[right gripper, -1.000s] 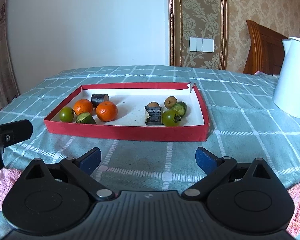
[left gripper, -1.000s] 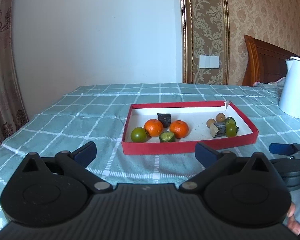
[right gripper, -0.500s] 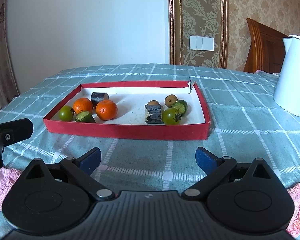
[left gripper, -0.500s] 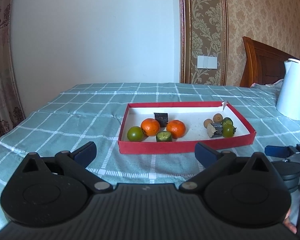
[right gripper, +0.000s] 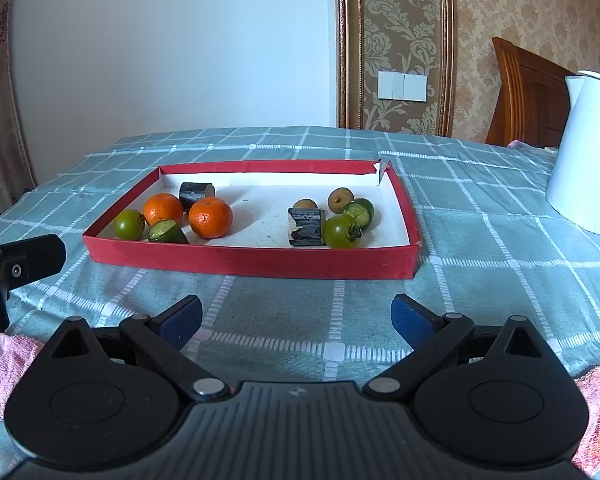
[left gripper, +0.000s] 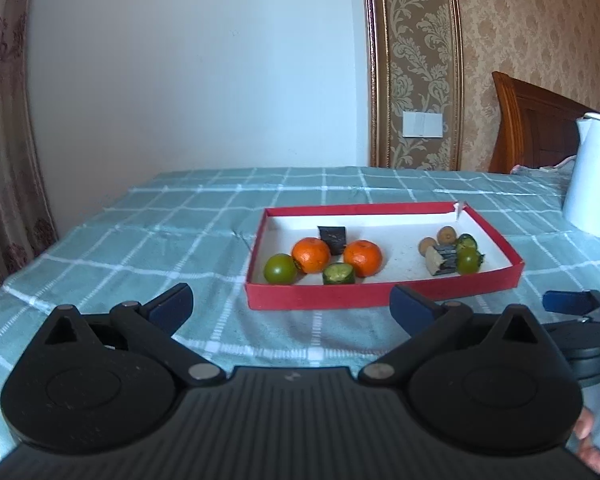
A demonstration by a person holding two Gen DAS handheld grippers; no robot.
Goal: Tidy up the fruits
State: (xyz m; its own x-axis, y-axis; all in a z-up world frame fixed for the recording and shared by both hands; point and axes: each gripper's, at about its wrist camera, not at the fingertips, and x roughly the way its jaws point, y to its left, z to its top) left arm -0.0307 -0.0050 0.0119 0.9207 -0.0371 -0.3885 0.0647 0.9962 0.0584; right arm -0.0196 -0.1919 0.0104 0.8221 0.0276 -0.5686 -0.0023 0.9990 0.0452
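A red tray (left gripper: 380,296) (right gripper: 252,262) with a white floor lies on the teal checked tablecloth. At its left end sit two oranges (right gripper: 210,217), a green tomato (right gripper: 129,224), a cut green fruit (right gripper: 165,231) and a dark block (right gripper: 196,193). Toward its right end are two small brown fruits (right gripper: 340,199), a second dark block (right gripper: 306,226), a green tomato (right gripper: 341,231) and a cut green fruit (right gripper: 359,211). My left gripper (left gripper: 290,308) and right gripper (right gripper: 296,316) both hover open in front of the tray, holding nothing.
A white kettle (right gripper: 588,152) (left gripper: 592,176) stands right of the tray. A wooden headboard (right gripper: 528,92) is behind it. Pink cloth (right gripper: 4,376) lies at the near table edge on both sides. The left gripper's finger (right gripper: 24,258) shows at the right wrist view's left edge.
In the left wrist view the tray has drifted left and farther away. In the right wrist view it sits slightly higher. Both grippers stayed open.
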